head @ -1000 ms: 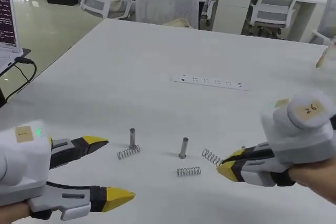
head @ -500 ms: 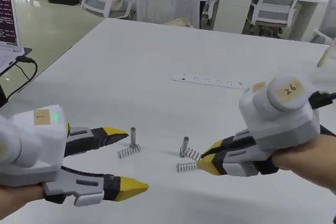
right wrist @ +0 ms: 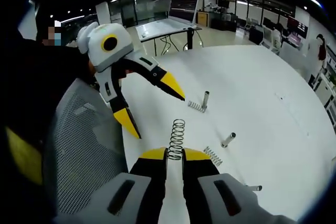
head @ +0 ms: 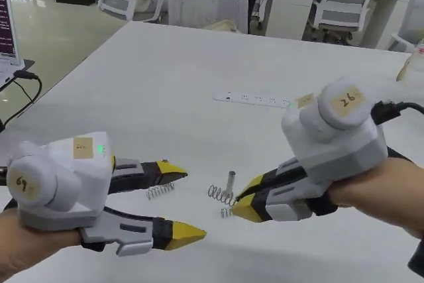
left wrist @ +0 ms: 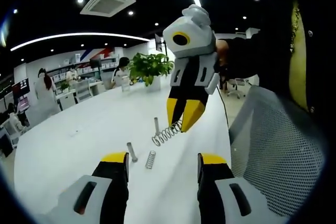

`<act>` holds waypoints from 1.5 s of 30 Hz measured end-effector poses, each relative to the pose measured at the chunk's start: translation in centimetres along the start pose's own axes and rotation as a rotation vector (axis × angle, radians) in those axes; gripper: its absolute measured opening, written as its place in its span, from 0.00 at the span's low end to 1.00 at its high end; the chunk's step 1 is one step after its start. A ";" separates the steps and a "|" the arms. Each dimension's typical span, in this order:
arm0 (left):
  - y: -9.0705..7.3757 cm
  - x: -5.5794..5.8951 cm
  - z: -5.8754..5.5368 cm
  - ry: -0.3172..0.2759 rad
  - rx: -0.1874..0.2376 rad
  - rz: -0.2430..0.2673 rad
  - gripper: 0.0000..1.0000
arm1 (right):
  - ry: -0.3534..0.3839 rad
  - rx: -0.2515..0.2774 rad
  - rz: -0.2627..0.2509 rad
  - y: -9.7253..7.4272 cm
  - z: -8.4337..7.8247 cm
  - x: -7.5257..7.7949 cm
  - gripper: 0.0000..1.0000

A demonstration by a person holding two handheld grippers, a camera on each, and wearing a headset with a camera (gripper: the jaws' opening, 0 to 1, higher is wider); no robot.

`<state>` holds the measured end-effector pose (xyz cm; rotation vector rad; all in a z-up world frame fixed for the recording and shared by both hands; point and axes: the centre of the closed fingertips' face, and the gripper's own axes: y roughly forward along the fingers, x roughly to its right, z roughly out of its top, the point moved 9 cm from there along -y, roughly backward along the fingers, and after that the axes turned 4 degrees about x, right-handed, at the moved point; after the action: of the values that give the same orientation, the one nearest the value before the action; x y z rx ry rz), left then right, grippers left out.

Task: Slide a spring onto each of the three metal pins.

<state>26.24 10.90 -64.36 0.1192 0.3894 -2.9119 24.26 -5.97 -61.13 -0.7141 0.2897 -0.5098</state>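
Spring [head: 220, 195], a short coil of thin bright wire, is pinched at one end by the nearly closed, yellow-tipped jaws of the right gripper [head: 238, 207]. Its free end is held low, just beside the upright pin [head: 231, 181], a plain grey metal cylinder; contact cannot be judged. A second spring [head: 159, 191] is seen lying flat to the left of that pin. A third spring [head: 225, 213] lies at the pin's foot, partly hidden by the right gripper. Left gripper [head: 179, 200] is held left of the pin, its jaws spread wide with nothing between them. A second pin [left wrist: 131, 151] is noted near it, and a third pin [right wrist: 253, 188] is seen lying flat. Beyond the upright pin, a white power strip [head: 255, 100] rests on the smooth white table [head: 199, 64].
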 end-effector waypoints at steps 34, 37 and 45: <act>1.7 2.1 -0.3 0.269 -0.040 -0.186 0.06 | -0.015 -0.138 0.171 0.5 -0.7 -1.9 0.08; 1.7 2.2 -0.3 0.275 -0.050 -0.187 0.05 | -0.002 -0.134 0.171 0.5 -0.6 -1.9 0.08; 1.6 1.8 -0.3 0.195 -0.034 -0.153 0.03 | -0.008 -0.072 0.140 -0.2 0.5 -1.8 0.08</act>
<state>24.88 9.11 -65.22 0.3874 0.4994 -3.0521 22.90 -4.90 -60.51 -0.7594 0.3494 -0.3653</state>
